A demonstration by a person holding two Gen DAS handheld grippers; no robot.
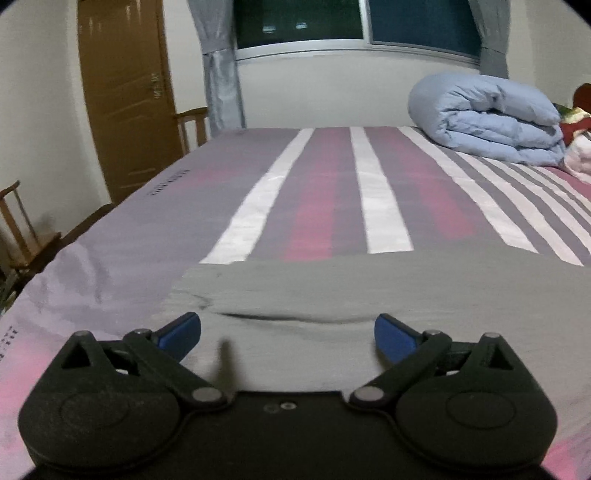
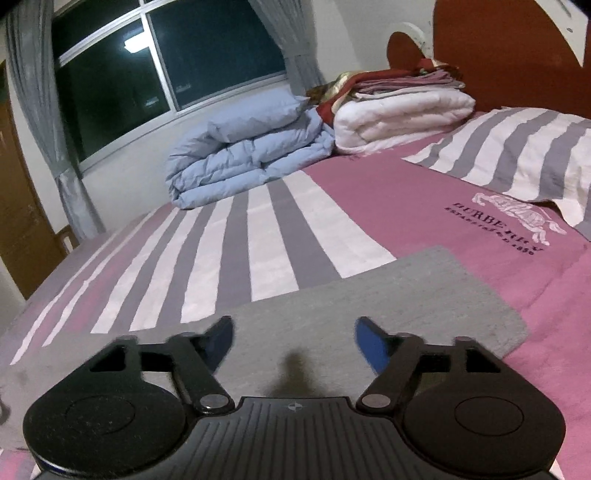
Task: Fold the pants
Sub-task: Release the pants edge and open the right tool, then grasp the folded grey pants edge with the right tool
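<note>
Pants (image 1: 332, 291), grey and flat, lie on the striped bedsheet (image 1: 258, 206) at the near edge of the bed, reaching across both views, with one shallow crease running between the left gripper's tips. At far left in the left wrist view a wooden chair (image 1: 22, 236) stands off the bed, with a brown door (image 1: 125, 92) behind it. Next, the left gripper (image 1: 287, 334) hangs low over the pants, its blue fingers (image 1: 181, 332) spread wide and holding nothing. Further right, a folded blue duvet (image 1: 487, 118) sits at the far side of the bed under the window (image 1: 303, 22).

In the right wrist view the duvet (image 2: 247, 155) lies left of a folded white quilt (image 2: 402, 114) with a few folded cloths on top. The right gripper (image 2: 294, 341) is also spread wide and empty above the pants (image 2: 369, 299), whose rounded end lies on the pink part of the sheet. At right, a striped pillow (image 2: 517, 155) rests before the headboard (image 2: 509, 48)
</note>
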